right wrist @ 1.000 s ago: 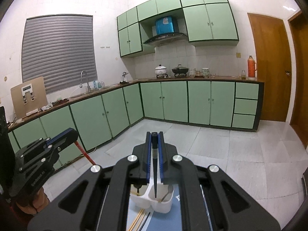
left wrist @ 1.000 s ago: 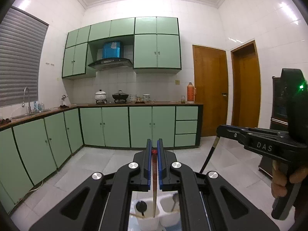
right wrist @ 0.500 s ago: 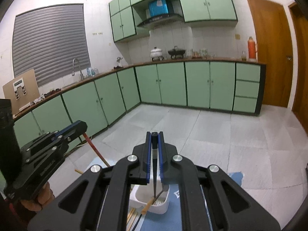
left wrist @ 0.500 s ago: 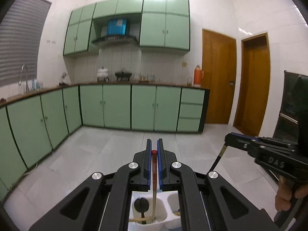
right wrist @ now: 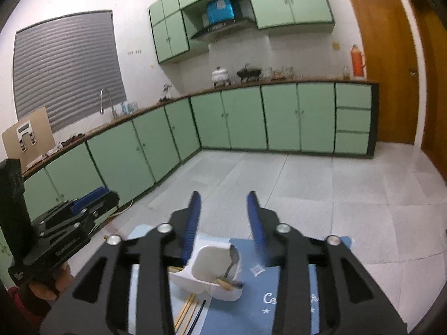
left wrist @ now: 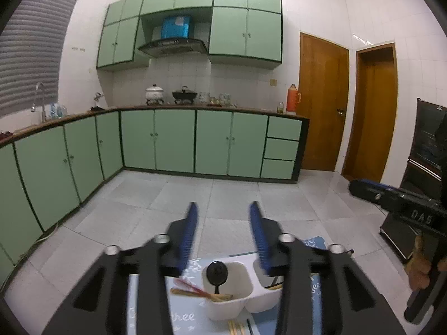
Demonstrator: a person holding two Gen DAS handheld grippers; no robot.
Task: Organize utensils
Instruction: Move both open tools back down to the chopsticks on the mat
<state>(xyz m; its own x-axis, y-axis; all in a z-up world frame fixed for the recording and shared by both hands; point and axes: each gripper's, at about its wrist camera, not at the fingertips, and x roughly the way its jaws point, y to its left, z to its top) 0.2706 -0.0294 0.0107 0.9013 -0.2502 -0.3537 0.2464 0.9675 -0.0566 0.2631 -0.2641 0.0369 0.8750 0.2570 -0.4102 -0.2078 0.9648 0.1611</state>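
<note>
Left wrist: left gripper (left wrist: 223,231) fingers just opened, nothing between; chopsticks (left wrist: 202,296) lie across the holder (left wrist: 237,304) rim and could tip out. The arms hide the right cup. Right wrist: right gripper (right wrist: 223,220) fingers just opened, empty; a spoon (right wrist: 233,259) leans in the holder (right wrist: 206,279). Loose chopsticks (right wrist: 187,310) on the mat (right wrist: 279,301) could be knocked; surface edge cut off.

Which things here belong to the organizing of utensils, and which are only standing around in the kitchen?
Belong to the job:
- white two-compartment holder
- black ladle in it
- metal spoon in it
- chopsticks lying on the blue mat

Just standing around:
- orange thermos
- white pot
- black wok
- faucet
</note>
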